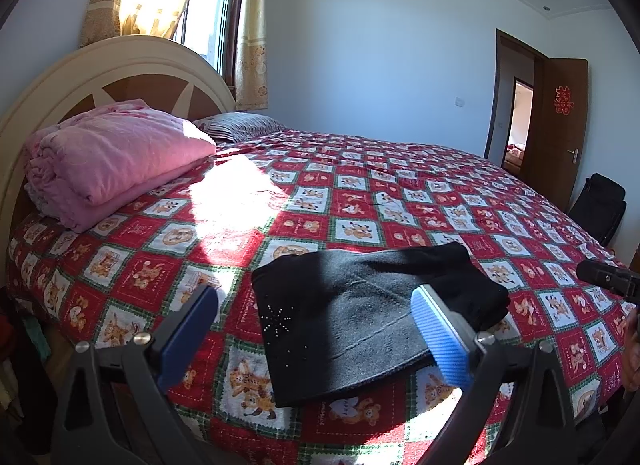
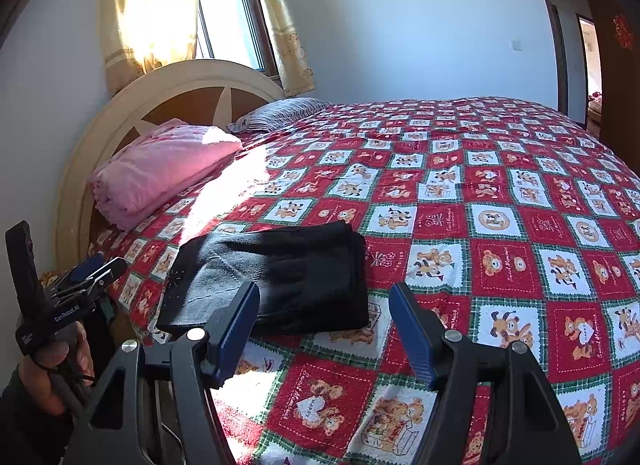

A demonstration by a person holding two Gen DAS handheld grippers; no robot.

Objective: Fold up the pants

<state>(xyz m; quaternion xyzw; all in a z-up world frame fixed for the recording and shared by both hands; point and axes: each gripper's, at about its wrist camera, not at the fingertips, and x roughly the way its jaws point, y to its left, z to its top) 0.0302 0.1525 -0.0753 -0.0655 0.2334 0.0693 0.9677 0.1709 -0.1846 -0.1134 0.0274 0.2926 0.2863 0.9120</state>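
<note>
Left tool [image 1: 316, 339]: jaws spread wide, nothing between the blue pads [image 1: 438, 339]. It hovers above the near edge of the bed [image 1: 400, 193], pointing across it toward the far wall. In the right wrist view the same tool [image 2: 86, 275] shows at the far left, held in the left hand [image 2: 52, 369], fingers wrapped round the handle. White lettering on its black body reads "GenRobot.AI".

Right tool [image 2: 324, 329]: jaws also wide apart, empty, pads [image 2: 240, 329] clear of the cloth. It sits low over the near edge of the bed, aimed at the headboard [image 2: 176, 77] end. Its tip [image 1: 608, 279] enters the left wrist view at the right margin.

Pants [image 1: 372, 313]: black, folded into a compact stack, lying flat on the bed near its near edge, closer to the headboard side than to the foot. Small beads form a star pattern on the near left corner. Neither tool touches them.

Bedcover: red, white and green squares with bears; legible words include "HAPPY", "Sweet Memories" and "HOLIDAY".

Pink quilt [image 1: 116, 161], folded, lies at the headboard corner; striped pillow [image 1: 240, 125] beside it.

A red paper character hangs on the open door [image 1: 564, 101].
</note>
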